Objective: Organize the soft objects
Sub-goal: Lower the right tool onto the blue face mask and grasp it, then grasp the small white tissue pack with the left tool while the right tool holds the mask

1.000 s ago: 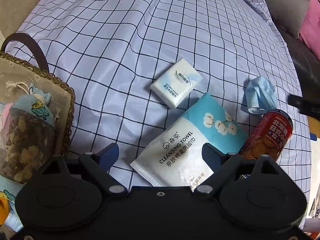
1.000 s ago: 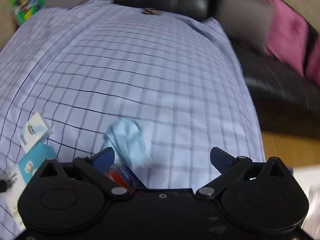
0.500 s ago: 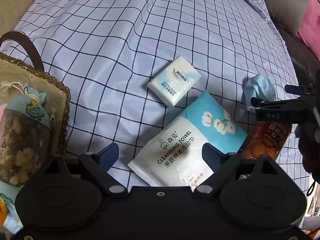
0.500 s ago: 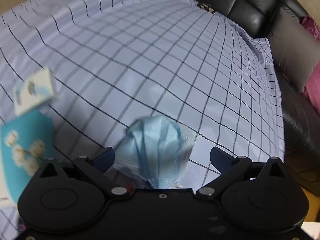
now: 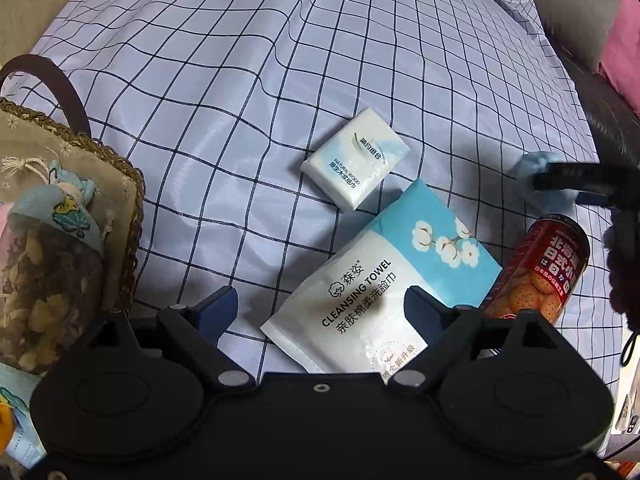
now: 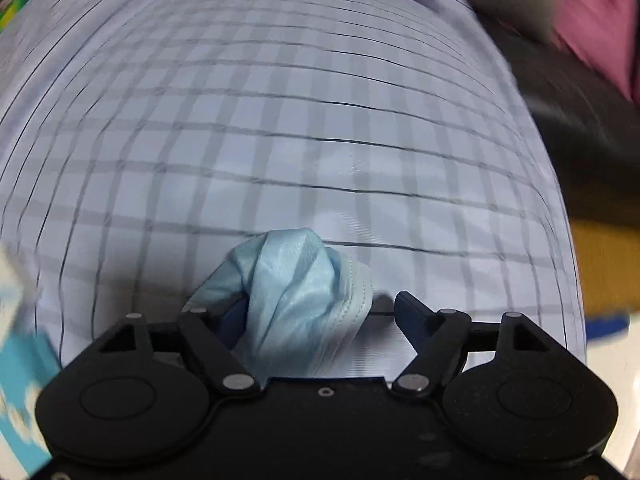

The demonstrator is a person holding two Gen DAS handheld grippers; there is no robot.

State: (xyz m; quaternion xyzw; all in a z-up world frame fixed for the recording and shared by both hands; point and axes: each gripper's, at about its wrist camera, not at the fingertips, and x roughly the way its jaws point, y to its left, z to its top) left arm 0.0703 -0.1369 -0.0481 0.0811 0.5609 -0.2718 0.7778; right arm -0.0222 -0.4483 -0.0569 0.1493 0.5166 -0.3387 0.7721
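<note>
A crumpled light-blue face mask (image 6: 296, 280) lies on the checked cloth (image 6: 320, 120) between the jaws of my right gripper (image 6: 320, 308). Those jaws are closing: the left finger touches the mask, while the right finger (image 6: 412, 308) stands apart from it. In the left wrist view the right gripper (image 5: 572, 184) reaches over the mask (image 5: 536, 164) at the right edge. My left gripper (image 5: 318, 300) hangs open above a blue-and-white cleansing towel pack (image 5: 384, 272). A small white tissue pack (image 5: 356, 164) lies just beyond it.
A woven basket (image 5: 124, 184) with a brown handle stands at the left, holding a clear pouch of dried flakes (image 5: 44, 280). A red biscuit can (image 5: 540, 268) lies right of the towel pack. Grey (image 5: 572, 8) and pink (image 5: 624, 52) cushions sit on the dark sofa at far right.
My right gripper has come down over the mask and its jaws have narrowed around it. The left gripper has stayed where it was.
</note>
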